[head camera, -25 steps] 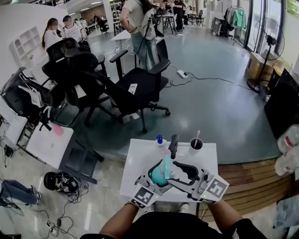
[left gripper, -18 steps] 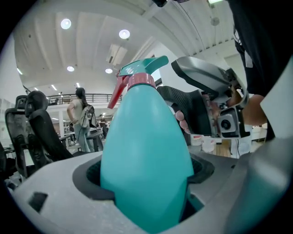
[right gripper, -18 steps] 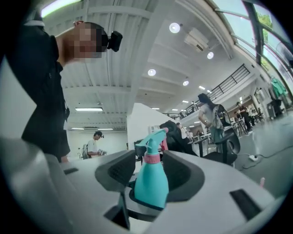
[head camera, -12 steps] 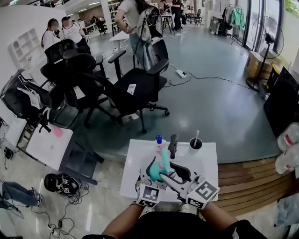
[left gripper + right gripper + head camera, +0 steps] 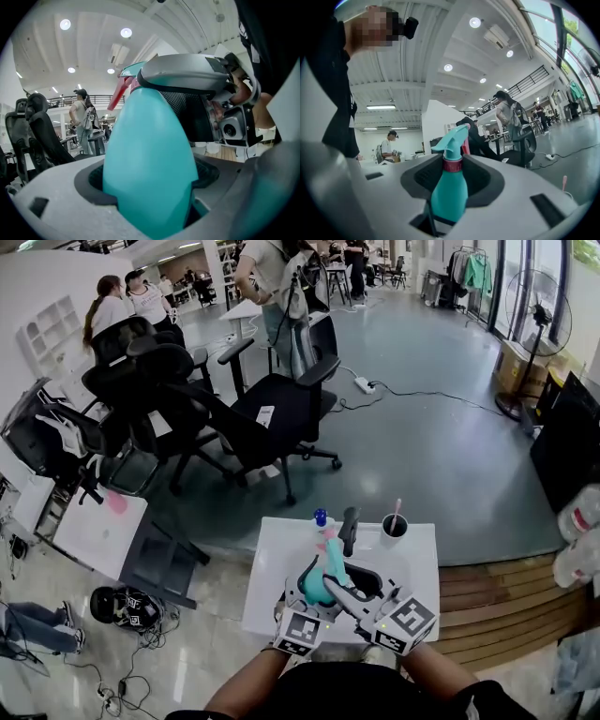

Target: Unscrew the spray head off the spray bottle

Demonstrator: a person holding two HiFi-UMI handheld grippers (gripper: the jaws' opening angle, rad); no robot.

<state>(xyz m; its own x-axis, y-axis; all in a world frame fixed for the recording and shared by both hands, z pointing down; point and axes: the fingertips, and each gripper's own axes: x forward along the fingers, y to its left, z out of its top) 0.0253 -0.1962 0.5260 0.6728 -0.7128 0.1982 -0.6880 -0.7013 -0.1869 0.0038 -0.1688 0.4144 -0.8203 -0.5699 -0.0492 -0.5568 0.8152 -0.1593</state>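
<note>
While the teal trigger spray head [image 5: 452,138] is still on, two tools share one teal plastic spray bottle [image 5: 319,589].
Head view: the bottle is over the white square bench [image 5: 272,563] at six o'clock, between left tool [image 5: 314,570] and right tool [image 5: 336,585]; one dark cup [image 5: 395,527] stands at one o'clock. Left gripper view: the tool is clamped on the belly; hold firm. Right gripper view: the jaws, just closing, flank the pink collar [image 5: 452,165], not visibly pressing; seat them squarely there before twisting.

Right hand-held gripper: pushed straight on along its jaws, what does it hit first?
The spray bottle: it stands between the jaws of the right hand-held gripper, which have just been closing, apparently not yet gripping it. Depth is unclear.
</note>
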